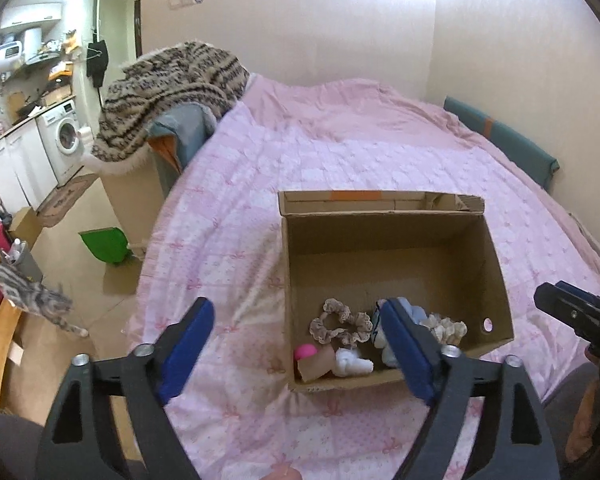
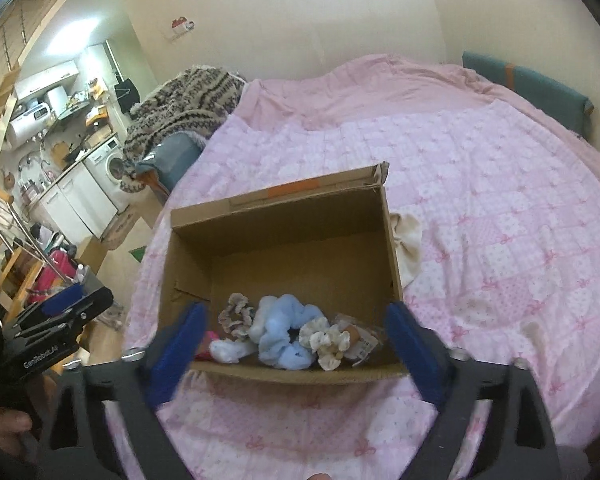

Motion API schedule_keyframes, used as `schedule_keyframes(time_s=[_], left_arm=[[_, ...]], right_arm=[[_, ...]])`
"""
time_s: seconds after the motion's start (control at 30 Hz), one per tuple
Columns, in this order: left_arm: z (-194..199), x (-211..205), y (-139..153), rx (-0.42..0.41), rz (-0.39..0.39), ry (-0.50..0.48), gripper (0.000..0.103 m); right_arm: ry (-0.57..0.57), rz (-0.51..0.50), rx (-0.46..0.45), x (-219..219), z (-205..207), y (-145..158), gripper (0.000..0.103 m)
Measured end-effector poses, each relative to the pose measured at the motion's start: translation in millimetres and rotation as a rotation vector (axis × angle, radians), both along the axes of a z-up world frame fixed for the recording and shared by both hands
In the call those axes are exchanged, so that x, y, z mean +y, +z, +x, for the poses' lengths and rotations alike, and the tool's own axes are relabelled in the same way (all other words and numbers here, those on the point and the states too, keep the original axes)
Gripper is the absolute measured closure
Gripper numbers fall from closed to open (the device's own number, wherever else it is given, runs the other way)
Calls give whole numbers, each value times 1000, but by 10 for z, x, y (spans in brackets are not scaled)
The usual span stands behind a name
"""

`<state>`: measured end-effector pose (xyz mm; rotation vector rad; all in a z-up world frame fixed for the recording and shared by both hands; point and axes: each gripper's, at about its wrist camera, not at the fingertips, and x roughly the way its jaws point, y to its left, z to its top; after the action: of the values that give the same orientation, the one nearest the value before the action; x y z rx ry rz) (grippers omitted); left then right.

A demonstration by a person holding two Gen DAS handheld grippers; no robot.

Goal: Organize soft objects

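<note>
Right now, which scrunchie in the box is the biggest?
The light blue scrunchie, between the brown lace scrunchie and the cream scrunchie; it is plainly bulkier and fluffier.

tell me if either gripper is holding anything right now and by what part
Nothing is held. The left gripper and right gripper are both open and empty above the near edge of the cardboard box, where the scrunchies lie.

Bed point(image 2: 500, 208) covered with pink patterned quilt point(image 1: 300, 152); open cardboard box point(image 2: 392, 240) resting directly on quilt, with cream cloth point(image 2: 409, 240) lying just beside box's right wall.
</note>
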<state>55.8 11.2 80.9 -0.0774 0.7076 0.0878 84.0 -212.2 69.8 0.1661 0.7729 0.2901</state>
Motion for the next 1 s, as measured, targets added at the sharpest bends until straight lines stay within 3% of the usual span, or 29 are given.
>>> schedule_keyframes(time_s=[0.27,0.53,0.67,1.0], left_arm=[[-331,16,-11,-37,66,37,1],[-352,121,-249,24,-53,51,1],[-312,71,-306,32,-39,49,1],[-293,25,-341,26,-45,32,1]], right_arm=[[13,-36,-41,95,-283,9,0],[-32,-85,-136,178,-418,-146,0],[-46,-136,-131,224,-365,-223,0],[-36,-156,-106,263,-316,-304,0]])
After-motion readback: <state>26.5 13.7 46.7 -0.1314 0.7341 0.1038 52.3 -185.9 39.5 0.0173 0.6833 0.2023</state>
